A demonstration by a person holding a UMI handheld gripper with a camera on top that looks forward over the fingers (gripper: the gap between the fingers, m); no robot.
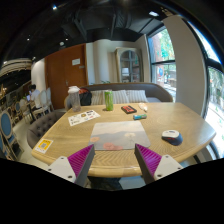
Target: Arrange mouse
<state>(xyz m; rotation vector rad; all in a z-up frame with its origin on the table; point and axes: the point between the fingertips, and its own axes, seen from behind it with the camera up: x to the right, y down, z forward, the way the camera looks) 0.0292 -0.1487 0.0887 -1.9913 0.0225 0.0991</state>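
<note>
Your gripper (115, 160) hovered above the near edge of the round wooden tabletop (150, 128), its fingers (78, 160) spread wide apart with nothing between them; the purple pads faced each other across bare wood. Just ahead of the fingers, at about 12 o'clock, lay a pale mouse pad (120, 135), flat on the tabletop. The mouse (172, 137), a small rounded thing in white and dark tones, sat well off the mouse pad at roughly 2 o'clock from your fingers, near the far right rim of the tabletop. Beyond the pad, toward 12 o'clock, stood a green cup (109, 100) upright, with a dark book (128, 109) and a small teal object (139, 116) just to its right. At 11 o'clock a sheet of printed paper (83, 118) lay flat, and at 9 o'clock a yellow booklet (43, 146) rested near the tabletop's edge. A grey sofa (125, 93) stood behind the tabletop.
</note>
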